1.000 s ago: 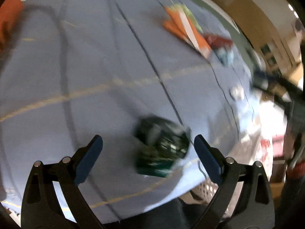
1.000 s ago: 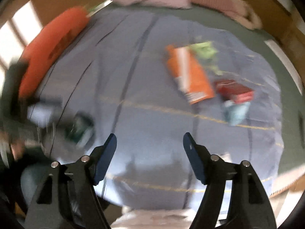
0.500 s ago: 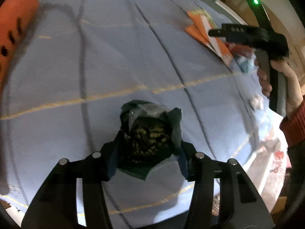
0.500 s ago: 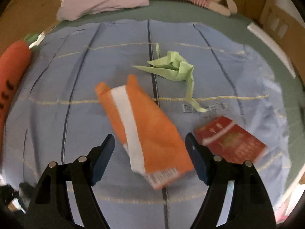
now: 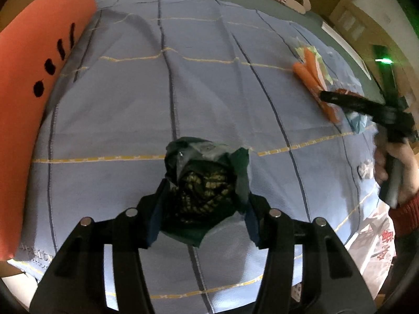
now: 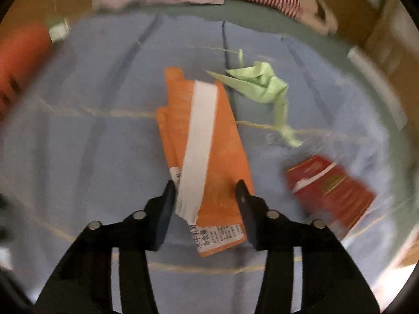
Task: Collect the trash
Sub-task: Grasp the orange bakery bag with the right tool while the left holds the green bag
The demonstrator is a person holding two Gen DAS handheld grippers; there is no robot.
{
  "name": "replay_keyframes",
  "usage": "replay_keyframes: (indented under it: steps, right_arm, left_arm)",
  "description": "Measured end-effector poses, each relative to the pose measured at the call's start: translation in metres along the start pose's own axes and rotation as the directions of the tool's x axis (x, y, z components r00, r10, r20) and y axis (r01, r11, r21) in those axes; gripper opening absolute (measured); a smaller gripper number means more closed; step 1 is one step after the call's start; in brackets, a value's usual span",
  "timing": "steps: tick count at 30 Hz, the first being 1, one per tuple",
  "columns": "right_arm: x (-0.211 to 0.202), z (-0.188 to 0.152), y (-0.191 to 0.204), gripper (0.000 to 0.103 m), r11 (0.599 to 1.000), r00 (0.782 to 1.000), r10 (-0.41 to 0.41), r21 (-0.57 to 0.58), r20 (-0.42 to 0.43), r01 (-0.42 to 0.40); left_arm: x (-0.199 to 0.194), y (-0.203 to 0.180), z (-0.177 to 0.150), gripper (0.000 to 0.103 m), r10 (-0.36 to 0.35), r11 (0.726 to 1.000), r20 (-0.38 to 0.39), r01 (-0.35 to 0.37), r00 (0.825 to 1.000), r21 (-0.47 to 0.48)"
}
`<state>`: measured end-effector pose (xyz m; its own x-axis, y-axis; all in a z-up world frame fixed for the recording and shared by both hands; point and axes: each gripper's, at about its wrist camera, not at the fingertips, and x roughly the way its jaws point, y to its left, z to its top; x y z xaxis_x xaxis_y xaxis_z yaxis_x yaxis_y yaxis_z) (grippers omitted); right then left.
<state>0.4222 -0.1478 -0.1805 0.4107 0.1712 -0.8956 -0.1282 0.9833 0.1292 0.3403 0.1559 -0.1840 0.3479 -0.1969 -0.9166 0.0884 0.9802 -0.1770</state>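
Left wrist view: a carrot-shaped orange cushion (image 5: 28,99) is seen at the left edge of a blue blanket (image 5: 125,110), and at the centre the left gripper (image 5: 203,209) is clamped on a crumpled dark green wrapper (image 5: 207,180), both pads pressed into its sides. At the right, a hand (image 5: 395,164) is seen holding the right gripper (image 5: 324,95) over the other litter. Right wrist view: the same cushion is blurred at the left; in the middle an orange packet (image 6: 209,141) with a white strip lies flat on the blanket, its near end between the right gripper's fingers (image 6: 166,196). The jaws have just been closing around it; because of blur it cannot be told whether the pads are yet pressing on the packet. Beyond it to the right lies a crumpled green paper (image 6: 262,85), and nearer at the right a red packet (image 6: 330,191), both apart from the gripper. Risks are judged as follows: the flat orange packet offers little edge, so the fingers may slide over it or pinch blanket cloth instead; the green wrapper is loosely bunched and may slip out if the squeeze is eased during transport. A white plastic bag (image 5: 374,251) is visible at the bed's lower right edge, presumably for collection.
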Motion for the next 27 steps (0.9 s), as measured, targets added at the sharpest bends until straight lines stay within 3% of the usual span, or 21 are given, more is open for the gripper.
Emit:
replay_keyframes:
  steps: [1, 2, 3, 4, 6, 8, 9, 11, 12, 14, 16, 18, 21, 23, 27]
  right_arm:
    - [-0.006, -0.001, -0.006, 0.025, 0.992, 0.995, 0.105, 0.065, -0.002, -0.104]
    - [-0.01, -0.003, -0.015, 0.025, 0.955, 0.967, 0.256, 0.154, -0.001, -0.252]
    - [-0.012, -0.01, -0.025, 0.025, 0.842, 0.88, 0.475, 0.288, 0.006, -0.456]
    - [-0.013, -0.015, -0.026, 0.023, 0.817, 0.861, 0.509, 0.312, 0.005, -0.485]
    - [-0.019, -0.02, -0.024, 0.023, 0.848, 0.882, 0.471, 0.28, -0.008, -0.451]
    - [-0.025, -0.023, -0.022, 0.023, 0.904, 0.923, 0.384, 0.206, -0.009, -0.374]
    - [-0.024, -0.025, -0.022, 0.023, 0.937, 0.952, 0.304, 0.186, -0.027, -0.294]
    - [-0.029, -0.027, -0.018, 0.023, 0.974, 0.984, 0.177, 0.15, -0.017, -0.173]
    - [-0.034, -0.028, -0.013, 0.026, 0.981, 0.988, 0.154, 0.117, 0.004, -0.153]
    - [-0.042, -0.034, 0.001, 0.043, 0.987, 0.991, 0.136, 0.082, 0.016, -0.137]
    - [-0.05, -0.04, 0.02, 0.079, 0.993, 0.992, 0.121, 0.008, 0.041, -0.122]
    - [-0.051, -0.044, 0.038, 0.085, 0.99, 0.994, 0.099, -0.102, 0.048, -0.093]
    - [-0.03, -0.053, 0.068, 0.085, 0.955, 0.998, -0.055, -0.292, 0.001, 0.053]
    - [-0.017, -0.048, 0.071, 0.085, 0.949, 0.996, -0.085, -0.307, -0.014, 0.077]
    - [-0.005, -0.045, 0.065, 0.085, 0.973, 0.998, -0.035, -0.23, -0.055, 0.022]
  left_arm:
    - [-0.002, 0.004, 0.001, 0.054, 0.003, 1.0, 0.007, -0.003, 1.0, -0.01]
    - [-0.005, 0.005, 0.002, 0.054, 0.003, 1.0, 0.015, -0.003, 1.0, -0.019]
    - [-0.005, 0.005, 0.002, 0.055, 0.003, 1.0, 0.021, -0.003, 1.0, -0.026]
    - [-0.007, 0.007, 0.001, 0.055, 0.004, 0.999, 0.026, -0.003, 1.0, -0.034]
    - [-0.01, 0.012, 0.002, 0.055, 0.005, 0.999, 0.032, -0.003, 0.999, -0.055]
    - [-0.013, 0.016, 0.002, 0.056, 0.005, 0.998, 0.034, -0.002, 0.999, -0.067]
    - [-0.013, 0.018, 0.001, 0.057, 0.003, 0.998, 0.033, 0.0, 0.999, -0.068]
    - [-0.013, 0.02, 0.001, 0.06, -0.003, 0.997, 0.029, 0.005, 1.0, -0.074]
    - [-0.013, 0.021, 0.003, 0.064, -0.011, 0.997, 0.028, 0.013, 1.0, -0.081]
    - [-0.017, 0.027, 0.004, 0.072, -0.044, 0.993, 0.03, 0.047, 0.999, -0.107]
    - [-0.025, 0.041, 0.007, 0.079, -0.075, 0.984, 0.056, 0.083, 0.996, -0.156]
    - [-0.032, 0.055, 0.009, 0.082, -0.074, 0.975, 0.083, 0.089, 0.994, -0.203]
    - [-0.034, 0.071, 0.008, 0.082, -0.055, 0.964, 0.08, 0.074, 0.995, -0.256]
    - [-0.03, 0.071, 0.007, 0.082, -0.056, 0.966, 0.058, 0.069, 0.997, -0.25]
    - [-0.019, 0.05, 0.006, 0.087, -0.048, 0.987, 0.016, 0.05, 0.999, -0.154]
